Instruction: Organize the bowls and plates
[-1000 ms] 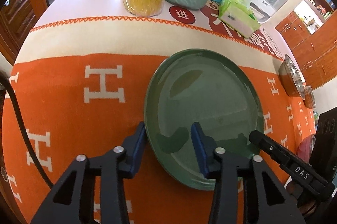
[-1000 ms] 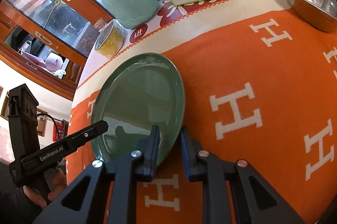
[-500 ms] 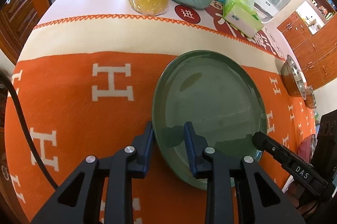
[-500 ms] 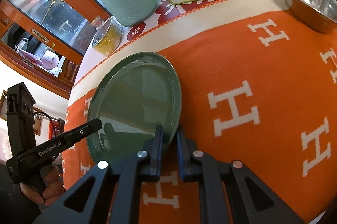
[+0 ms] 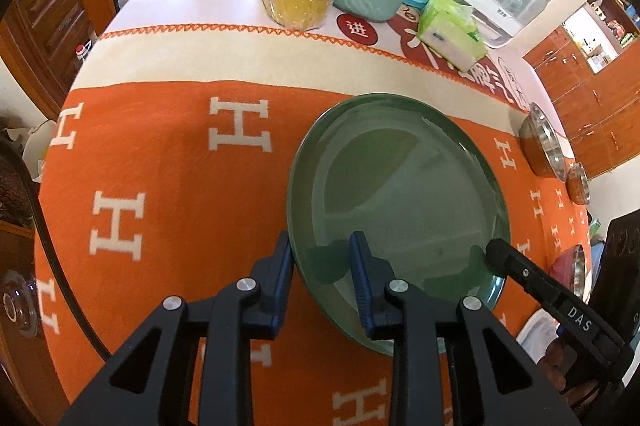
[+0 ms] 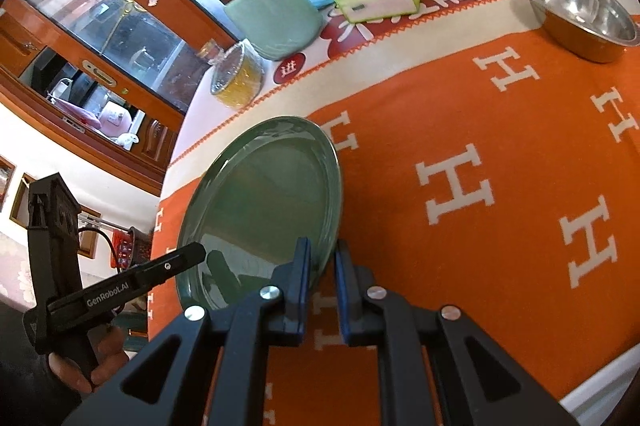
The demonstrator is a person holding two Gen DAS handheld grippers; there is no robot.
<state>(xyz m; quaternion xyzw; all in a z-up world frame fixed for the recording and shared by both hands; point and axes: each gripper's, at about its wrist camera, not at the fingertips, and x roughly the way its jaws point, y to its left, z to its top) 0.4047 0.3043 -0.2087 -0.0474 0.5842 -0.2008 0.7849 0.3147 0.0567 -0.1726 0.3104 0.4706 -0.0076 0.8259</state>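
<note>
Plate (image 5: pixel 400 193): round, glossy green ceramic with a shallow raised rim, lying on the woven orange cloth (image 5: pixel 168 193) patterned with white H letters.

Left gripper (image 5: pixel 320 262): black frame, blue pads, entering from 6 o'clock; its fingers straddle the plate's rim at 7 o'clock, closed on it.

Right gripper (image 6: pixel 320 266): same build, clamped on the plate's rim at 5 o'clock in its own view.

Steel bowl (image 6: pixel 580 13): polished metal, at 2 o'clock, well apart from the plate.
</note>
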